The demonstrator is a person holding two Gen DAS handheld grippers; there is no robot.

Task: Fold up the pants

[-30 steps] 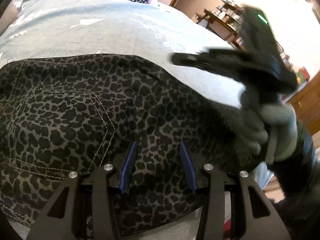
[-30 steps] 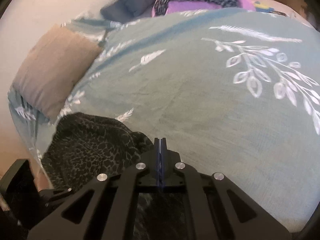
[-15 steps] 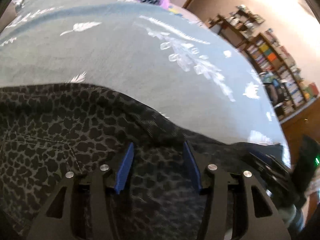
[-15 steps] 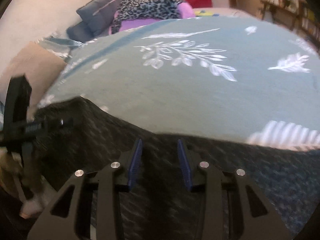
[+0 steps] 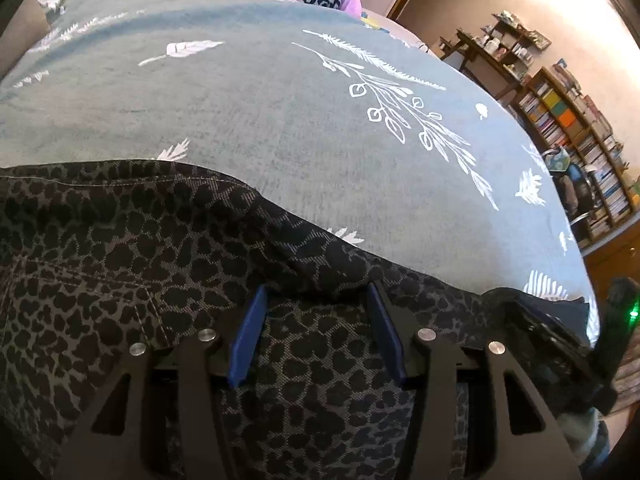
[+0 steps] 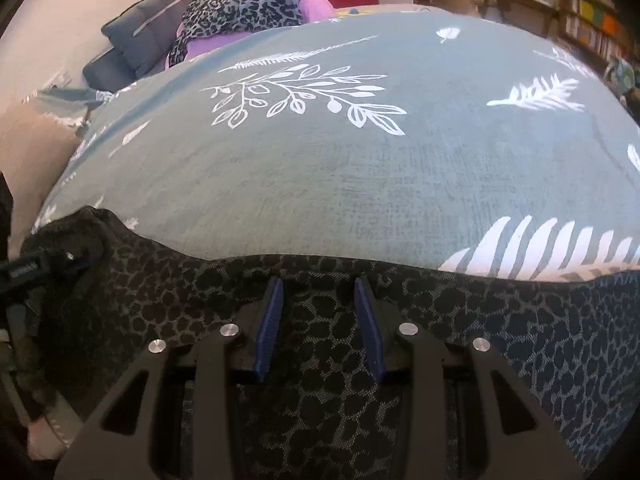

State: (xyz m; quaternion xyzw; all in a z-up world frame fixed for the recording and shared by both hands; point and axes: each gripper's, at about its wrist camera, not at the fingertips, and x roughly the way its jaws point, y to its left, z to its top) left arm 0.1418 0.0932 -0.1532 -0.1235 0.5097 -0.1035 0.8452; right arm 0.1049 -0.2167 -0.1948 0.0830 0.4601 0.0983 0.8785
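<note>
Leopard-print pants (image 5: pixel 120 264) lie under both parted, empty grippers (image 5: pixel 318 300) (image 6: pixel 318 292); only the left view shows bookshelves (image 5: pixel 576 128) clearly.

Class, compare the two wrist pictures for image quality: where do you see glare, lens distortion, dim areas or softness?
Left wrist view: the wall at top right is blown out by glare, the bed cover bulges from fisheye distortion, and the pants look sharp. Right wrist view: the same curved distortion, the pants are dimmer and slightly soft, and the frame corners go black.
</note>
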